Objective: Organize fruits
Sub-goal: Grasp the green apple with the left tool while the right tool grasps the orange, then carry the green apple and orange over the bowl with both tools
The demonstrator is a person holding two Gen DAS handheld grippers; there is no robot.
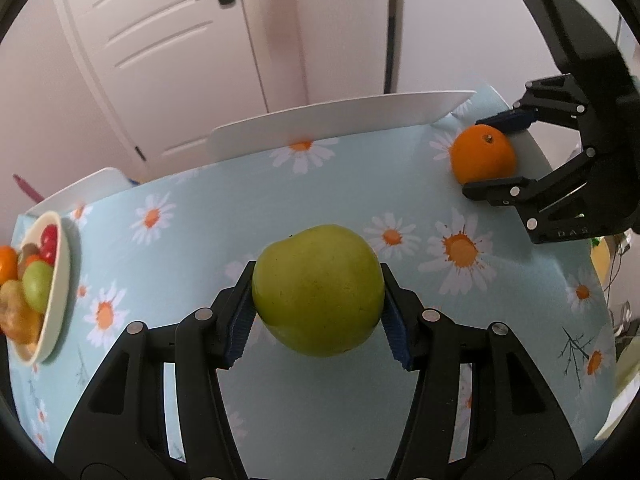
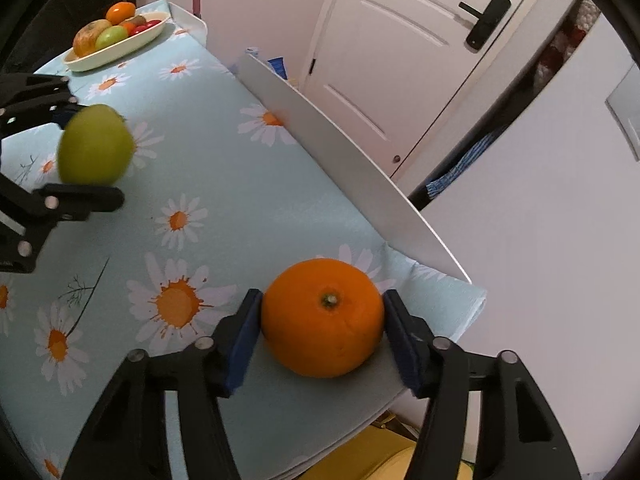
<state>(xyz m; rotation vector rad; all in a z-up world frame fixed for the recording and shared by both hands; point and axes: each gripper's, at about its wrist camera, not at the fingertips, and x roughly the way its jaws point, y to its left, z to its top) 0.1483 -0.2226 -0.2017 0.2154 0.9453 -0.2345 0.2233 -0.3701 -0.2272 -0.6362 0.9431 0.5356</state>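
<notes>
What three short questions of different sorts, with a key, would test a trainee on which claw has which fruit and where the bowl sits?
1. True or false: the left claw grips the green apple.
2. Which fruit sits between the right claw's pads: A banana, B orange, C kiwi?
3. Fill in: the fruit bowl stands on the ___-patterned tablecloth.

Key: 1 true; 2 B; 3 daisy.
</notes>
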